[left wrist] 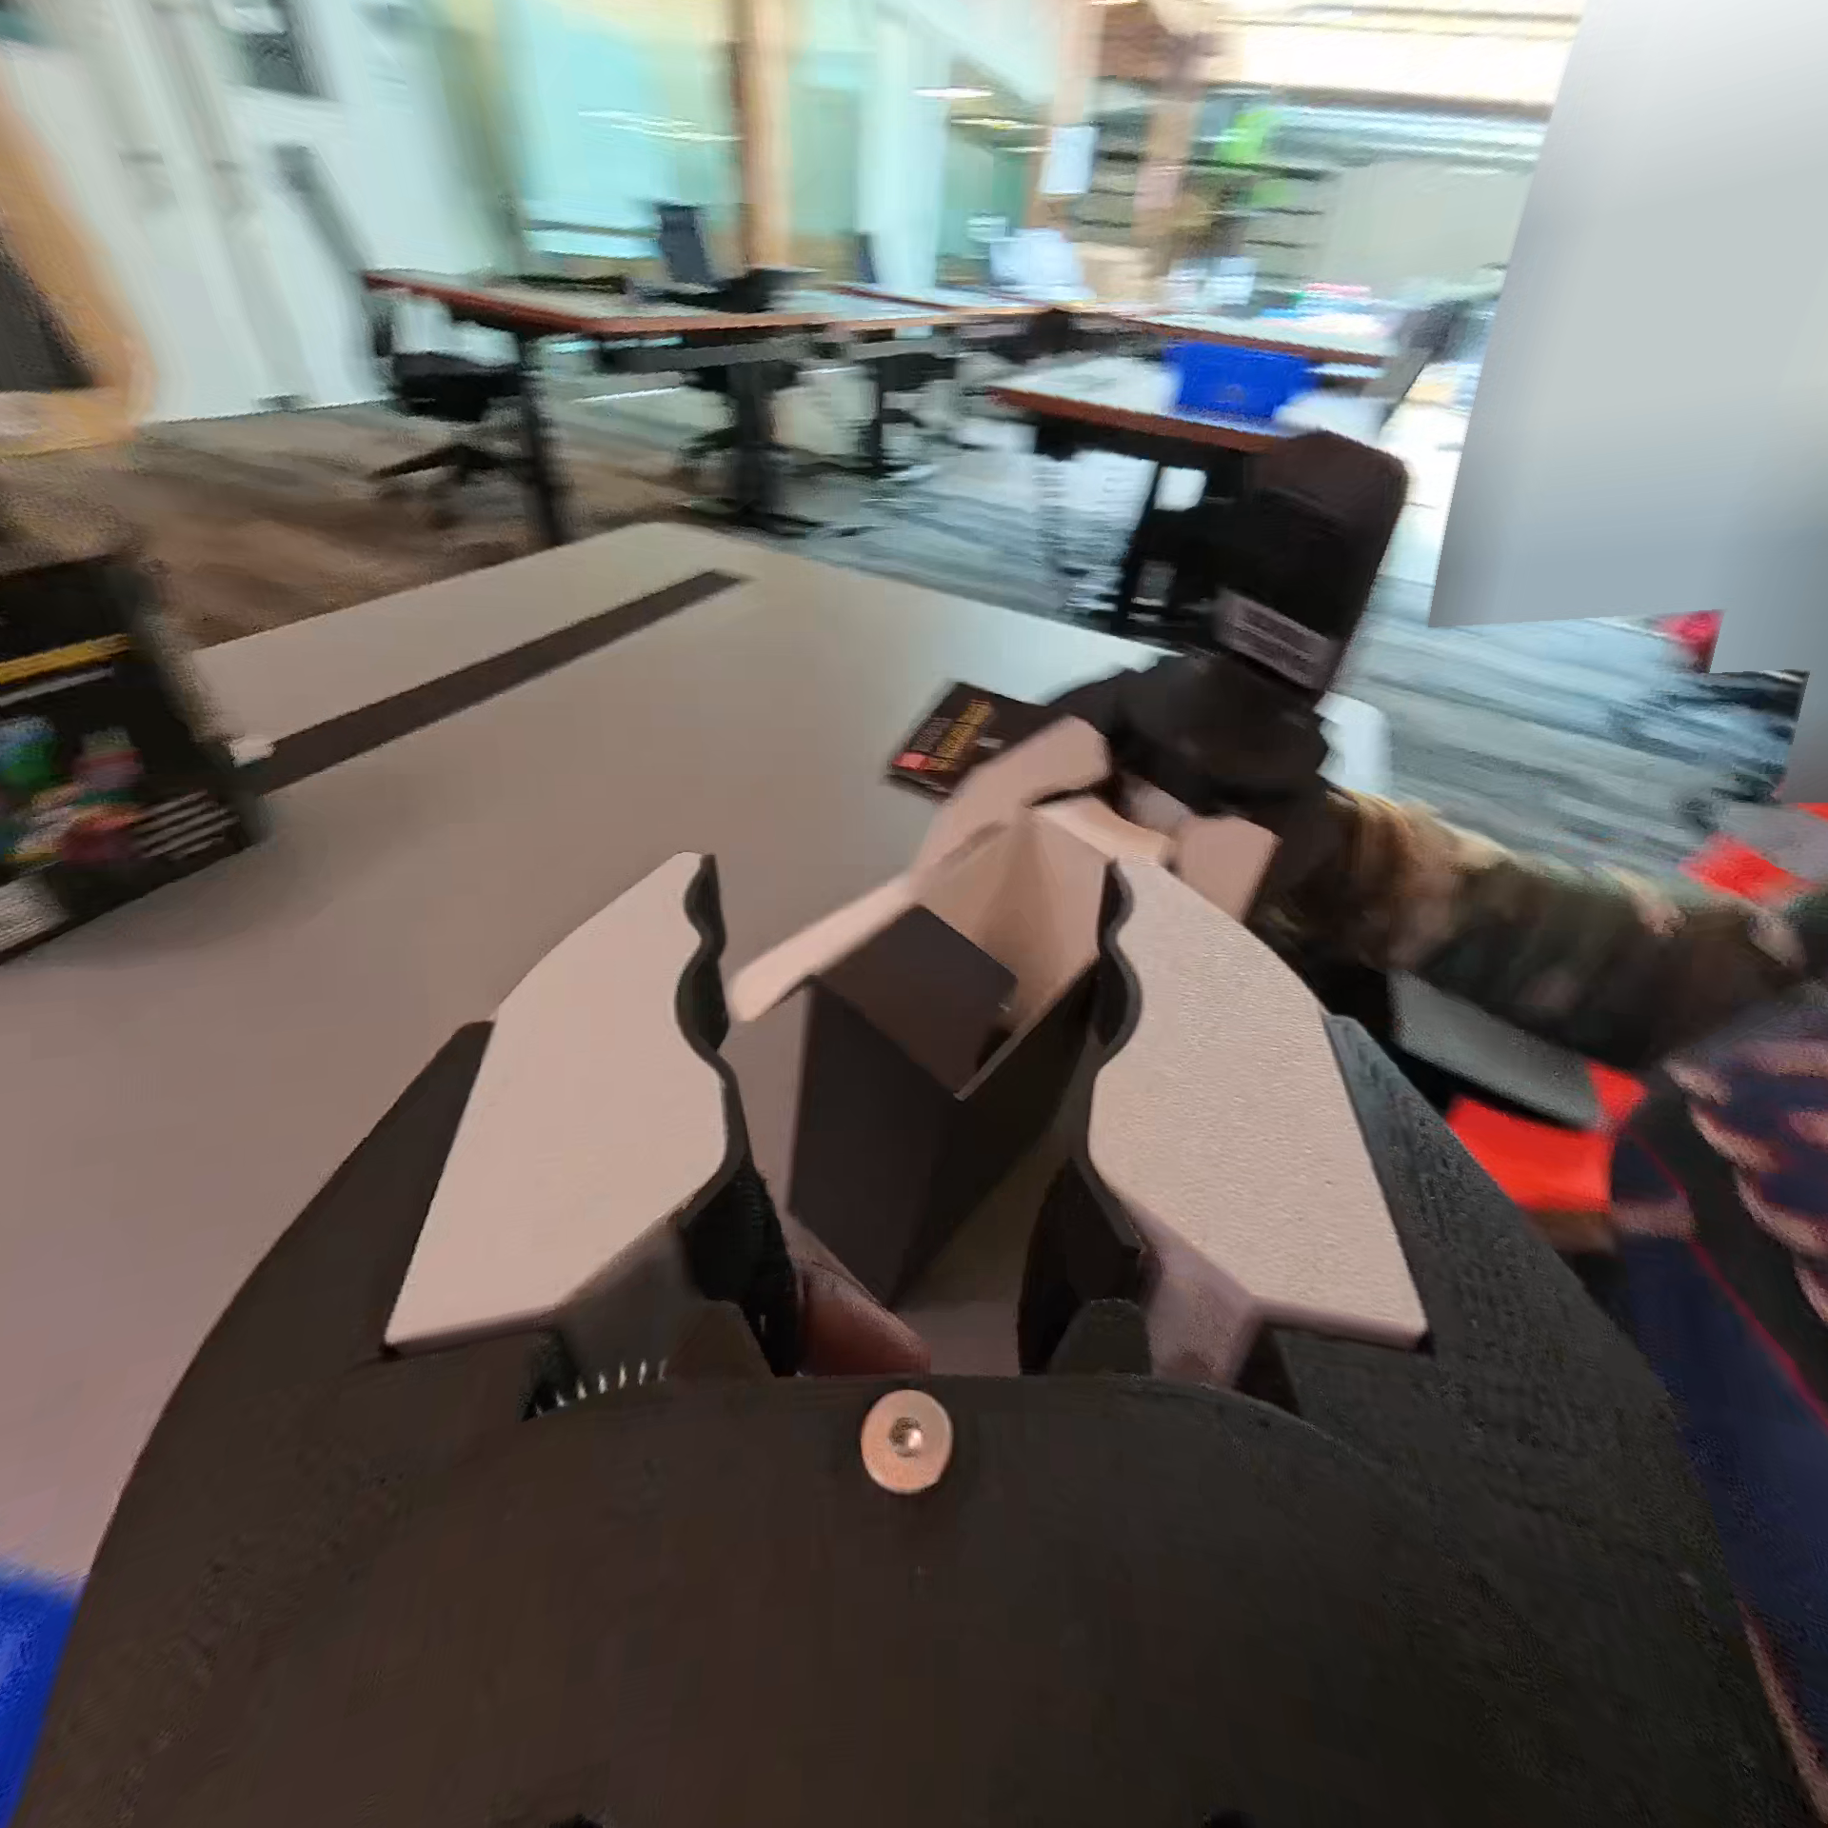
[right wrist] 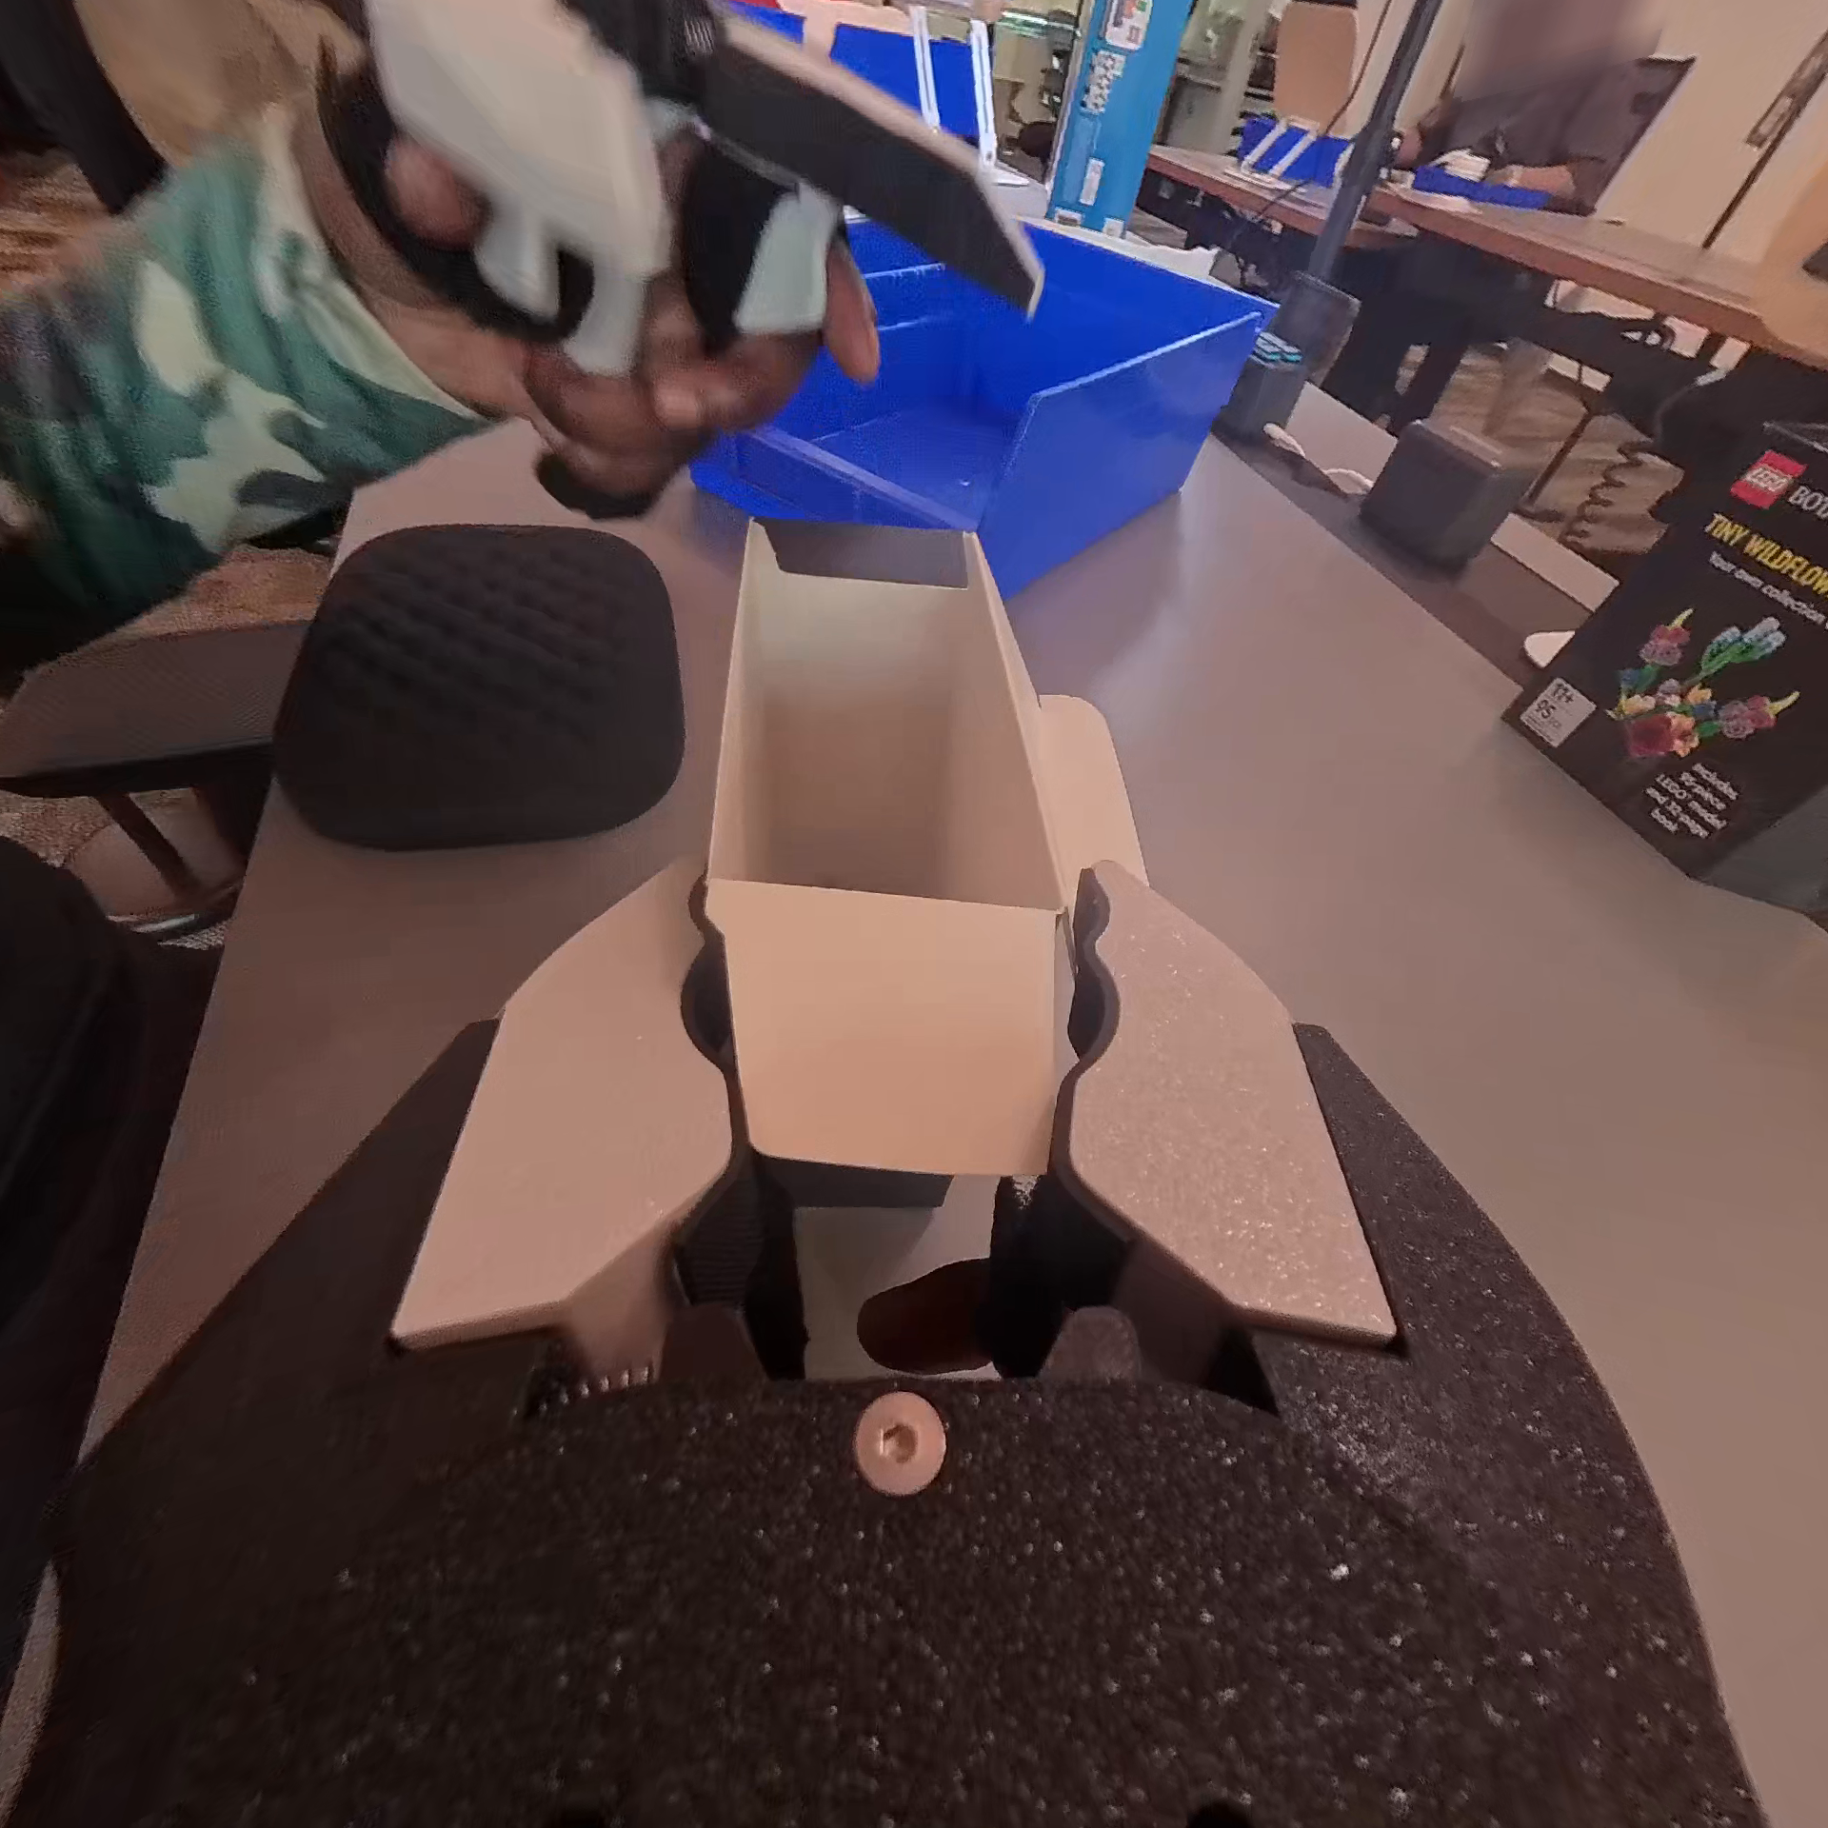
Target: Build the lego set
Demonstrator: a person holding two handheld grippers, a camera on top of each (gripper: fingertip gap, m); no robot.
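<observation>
Grey bench (right wrist: 1335, 791) fills both views. A blue bin (right wrist: 989, 396) sits at upper centre of the right wrist view, and a second, printed set box (right wrist: 1682, 692) stands at the right edge. The open carton (right wrist: 870, 752), apparently empty, lies at centre.

Right hand-held gripper (right wrist: 885, 974): closed on the carton's near end. Left hand-held gripper (left wrist: 915, 950): partly closed on the carton's dark flap (left wrist: 920, 989).

Progress: unboxing only. No bricks visible; assembly not started.
</observation>
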